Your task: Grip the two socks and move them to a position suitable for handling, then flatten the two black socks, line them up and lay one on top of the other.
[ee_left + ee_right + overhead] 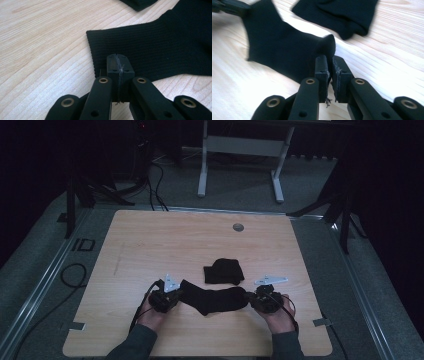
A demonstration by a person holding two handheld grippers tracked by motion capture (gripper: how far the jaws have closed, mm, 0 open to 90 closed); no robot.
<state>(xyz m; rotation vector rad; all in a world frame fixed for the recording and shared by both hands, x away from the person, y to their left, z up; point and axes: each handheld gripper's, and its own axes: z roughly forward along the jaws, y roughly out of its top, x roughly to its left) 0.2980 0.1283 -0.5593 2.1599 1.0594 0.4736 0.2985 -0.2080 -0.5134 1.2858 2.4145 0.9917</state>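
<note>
**Two grippers holding a black sock by its ends**

Near the table's front edge, the person's hands are holding both grippers low over the wood. The left gripper is pinching the cuff end of the sock; in the left gripper view its jaws are pressing together on the ribbed edge of the sock. The right gripper is sitting at the toe end. In the right gripper view its jaws are standing almost together with a thin gap, and the sock is reaching them, though whether cloth is caught between them I cannot tell.

The sock is lying stretched between the grippers, sagging a little toward the person. It looks light, soft and limp, so it will likely droop wherever unsupported; cuff and toe seem the best holds.

Just beyond it, a second sock is lying folded, apart from both grippers.
</note>
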